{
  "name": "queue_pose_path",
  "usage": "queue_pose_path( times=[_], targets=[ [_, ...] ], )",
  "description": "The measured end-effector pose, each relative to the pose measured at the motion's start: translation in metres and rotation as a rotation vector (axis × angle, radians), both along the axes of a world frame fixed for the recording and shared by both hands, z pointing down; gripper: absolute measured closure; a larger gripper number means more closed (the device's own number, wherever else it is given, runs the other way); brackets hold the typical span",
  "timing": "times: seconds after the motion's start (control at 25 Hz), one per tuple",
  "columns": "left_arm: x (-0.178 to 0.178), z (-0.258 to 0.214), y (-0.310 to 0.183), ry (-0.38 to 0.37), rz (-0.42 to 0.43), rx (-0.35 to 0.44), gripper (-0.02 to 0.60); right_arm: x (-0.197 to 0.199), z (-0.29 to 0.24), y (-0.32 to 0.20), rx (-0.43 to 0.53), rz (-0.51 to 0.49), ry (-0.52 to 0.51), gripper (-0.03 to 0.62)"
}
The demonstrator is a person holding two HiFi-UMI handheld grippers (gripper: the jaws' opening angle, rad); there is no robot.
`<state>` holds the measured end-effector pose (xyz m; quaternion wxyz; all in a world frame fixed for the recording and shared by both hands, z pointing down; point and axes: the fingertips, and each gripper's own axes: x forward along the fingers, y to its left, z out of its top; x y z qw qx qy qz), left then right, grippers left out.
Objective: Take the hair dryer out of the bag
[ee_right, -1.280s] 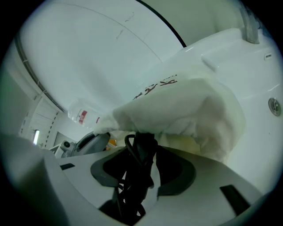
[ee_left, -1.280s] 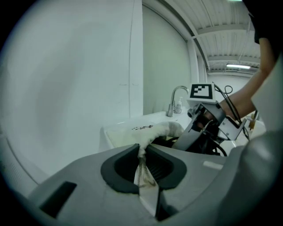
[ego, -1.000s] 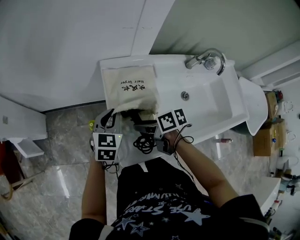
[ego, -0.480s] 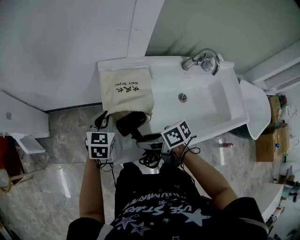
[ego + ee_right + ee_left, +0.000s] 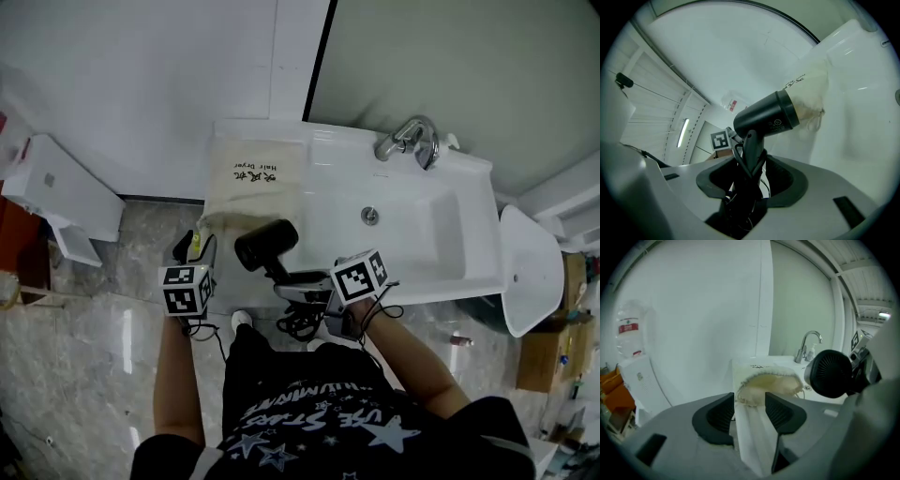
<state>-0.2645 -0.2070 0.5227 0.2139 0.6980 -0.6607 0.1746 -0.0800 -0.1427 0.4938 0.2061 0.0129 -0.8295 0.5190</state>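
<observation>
The black hair dryer (image 5: 266,244) hangs mid-frame, fully clear of the bag, with its cord bundled along the handle. The cream cloth bag (image 5: 255,183), printed in black, lies flat on the white worktop (image 5: 328,202) just above it, its open mouth toward the dryer.

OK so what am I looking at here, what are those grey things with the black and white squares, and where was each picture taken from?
A person at a washbasin holds a hand-held claw in each hand; the squared cubes belong to them. One picture looks down from a head camera, the other two along each claw. The right claw grips the hair dryer by its cord-wrapped handle, clear of the cloth bag on the basin's ledge. The left claw has just been opening: jaws apart, pressing nothing, the bag's mouth ahead.
</observation>
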Motion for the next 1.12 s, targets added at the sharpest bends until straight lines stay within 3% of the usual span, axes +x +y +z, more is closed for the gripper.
queue_pose_path(
  times=[0.36,0.68,0.84,1.12],
  targets=[
    [0.083,-0.033,0.079,-0.031,-0.188,0.099,0.379,0.067,-0.009,-0.011,0.075,-0.016,-0.072,0.401],
    [0.173,-0.050,0.138,0.036,-0.390,0.183,0.514,0.122,-0.019,-0.003,0.064,-0.040,-0.122,0.400],
    [0.204,-0.052,0.156,0.003,-0.405,0.172,0.538,0.132,-0.024,-0.007,0.078,-0.027,-0.162,0.399],
    [0.223,-0.046,0.187,-0.003,-0.435,0.147,0.546,0.134,-0.022,-0.002,0.099,-0.032,-0.179,0.399]
  ],
)
